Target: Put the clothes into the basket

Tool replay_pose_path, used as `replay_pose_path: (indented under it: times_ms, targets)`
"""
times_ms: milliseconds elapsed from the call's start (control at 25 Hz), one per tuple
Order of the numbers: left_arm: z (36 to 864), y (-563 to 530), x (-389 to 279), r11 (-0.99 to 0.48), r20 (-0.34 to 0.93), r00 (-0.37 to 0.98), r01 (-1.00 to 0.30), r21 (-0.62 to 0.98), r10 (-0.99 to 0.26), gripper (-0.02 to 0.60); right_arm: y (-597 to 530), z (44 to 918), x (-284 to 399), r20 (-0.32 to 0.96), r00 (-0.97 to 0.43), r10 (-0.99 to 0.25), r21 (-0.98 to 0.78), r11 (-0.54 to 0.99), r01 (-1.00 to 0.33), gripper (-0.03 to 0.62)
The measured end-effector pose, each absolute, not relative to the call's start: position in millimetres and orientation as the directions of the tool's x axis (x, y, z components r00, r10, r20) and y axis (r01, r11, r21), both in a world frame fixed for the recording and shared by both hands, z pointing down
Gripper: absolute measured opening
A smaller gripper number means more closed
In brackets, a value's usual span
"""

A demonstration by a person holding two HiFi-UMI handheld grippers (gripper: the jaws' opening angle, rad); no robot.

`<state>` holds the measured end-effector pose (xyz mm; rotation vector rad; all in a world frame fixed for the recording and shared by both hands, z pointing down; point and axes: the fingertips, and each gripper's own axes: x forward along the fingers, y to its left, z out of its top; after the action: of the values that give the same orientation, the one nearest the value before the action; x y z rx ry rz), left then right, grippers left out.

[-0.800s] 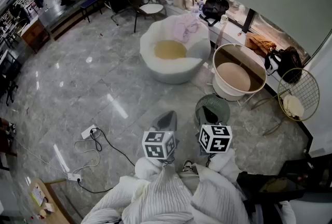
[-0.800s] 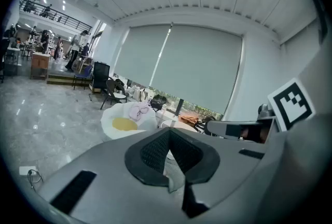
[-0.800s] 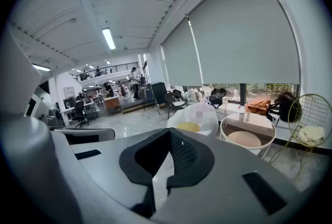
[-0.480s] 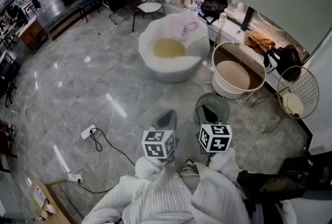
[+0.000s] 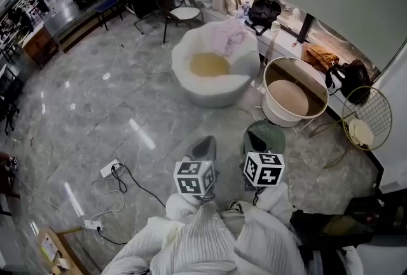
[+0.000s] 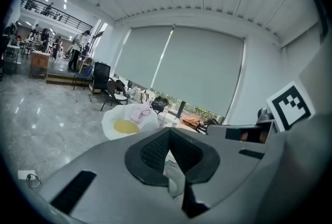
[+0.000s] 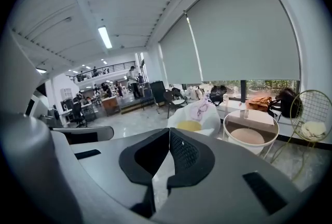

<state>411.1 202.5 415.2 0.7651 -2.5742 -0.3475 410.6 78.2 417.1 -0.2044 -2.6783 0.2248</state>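
Pink crumpled clothes (image 5: 229, 35) lie draped over the back rim of a white round tub armchair (image 5: 210, 93) with a yellow seat cushion. They are well apart from both grippers, across the grey polished stone floor (image 5: 95, 95). Just to the right of the armchair stands a white round basket with a tan bottom (image 5: 272, 109). Nearer the person, a green wire-mesh basket (image 5: 277, 135) sits on the floor, close ahead of the right gripper. No clothing can be seen in the white basket.

The left gripper (image 6: 169, 134) has its jaws closed tip to tip and holds nothing; only floor shows through the gap behind the pads. The right gripper (image 7: 169, 132) is likewise closed and empty. Both are held side by side in front of the person's white ribbed sleeves (image 5: 203, 242), angled slightly downward toward the armchair. A white power strip with a black cable (image 5: 109, 169) lies on the floor to the left.
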Motion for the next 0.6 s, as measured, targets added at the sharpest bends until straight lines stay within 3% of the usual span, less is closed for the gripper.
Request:
replay_pose_path:
  times_ms: [600]
  targets:
    - [442.5,265.4,375.1,0.820,0.362,-0.748,-0.425,0.383,-0.557,0.006,127.7,438.4,382.2,0.448,-0.881,0.149,-0.190,0.979,0.069,0.023]
